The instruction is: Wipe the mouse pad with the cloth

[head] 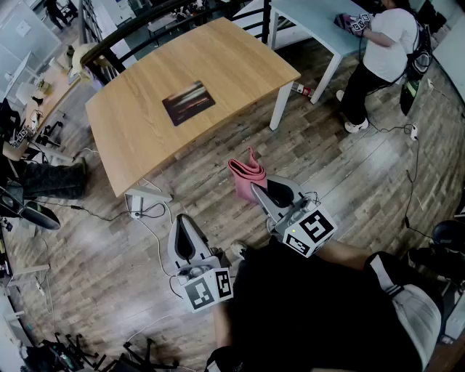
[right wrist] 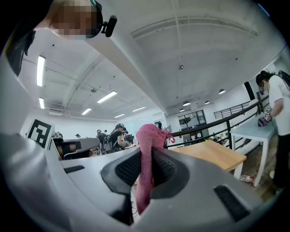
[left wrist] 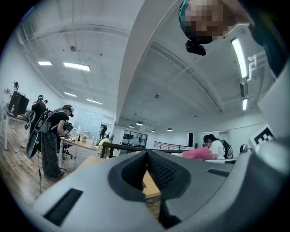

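A dark mouse pad (head: 188, 102) lies flat near the middle of the wooden table (head: 240, 62). My right gripper (head: 256, 190) is shut on a pink cloth (head: 246, 175), held above the floor in front of the table, well short of the pad. In the right gripper view the cloth (right wrist: 147, 149) stands up between the jaws and hangs below them. My left gripper (head: 183, 220) is lower left, over the floor, shut with nothing in it; in the left gripper view its pads (left wrist: 156, 170) meet.
A person in a white top (head: 383, 43) stands at a pale table (head: 320, 22) at the back right. Cables and a power strip (head: 138, 211) lie on the wood floor by the table leg (head: 280, 109). Black railing (head: 131, 33) runs behind the table.
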A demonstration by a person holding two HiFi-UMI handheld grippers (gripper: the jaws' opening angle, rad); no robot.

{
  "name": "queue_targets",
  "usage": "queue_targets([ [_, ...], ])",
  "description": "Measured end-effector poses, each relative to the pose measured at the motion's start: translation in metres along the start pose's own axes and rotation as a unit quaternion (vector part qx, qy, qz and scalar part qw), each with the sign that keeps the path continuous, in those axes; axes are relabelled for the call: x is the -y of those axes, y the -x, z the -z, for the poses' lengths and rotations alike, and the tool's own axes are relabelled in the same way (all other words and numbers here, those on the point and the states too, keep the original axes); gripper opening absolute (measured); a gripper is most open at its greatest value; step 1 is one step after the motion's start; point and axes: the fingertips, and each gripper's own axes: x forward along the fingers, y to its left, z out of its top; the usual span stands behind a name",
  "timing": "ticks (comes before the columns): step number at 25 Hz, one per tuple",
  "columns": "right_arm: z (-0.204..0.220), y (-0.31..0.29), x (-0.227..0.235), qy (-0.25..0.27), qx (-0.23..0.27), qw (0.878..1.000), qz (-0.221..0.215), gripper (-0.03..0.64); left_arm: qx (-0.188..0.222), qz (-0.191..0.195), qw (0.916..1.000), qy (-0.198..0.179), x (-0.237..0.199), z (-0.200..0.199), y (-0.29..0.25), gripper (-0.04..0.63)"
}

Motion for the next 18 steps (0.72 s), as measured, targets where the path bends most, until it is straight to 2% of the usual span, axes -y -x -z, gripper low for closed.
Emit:
queue_targets([
  [9, 0.002, -0.002, -0.004, -0.025, 0.002, 1.0, 0.002, 0.054, -0.009, 0.002, 0.9999, 0.005, -0.006, 0.006, 0.005, 0.023],
  [18, 0.015, -0.023, -0.037, -0.024, -0.002, 1.0, 0.015, 0.054, -0.024, 0.015, 0.9995, 0.009, -0.044, 0.013, 0.022, 0.023],
])
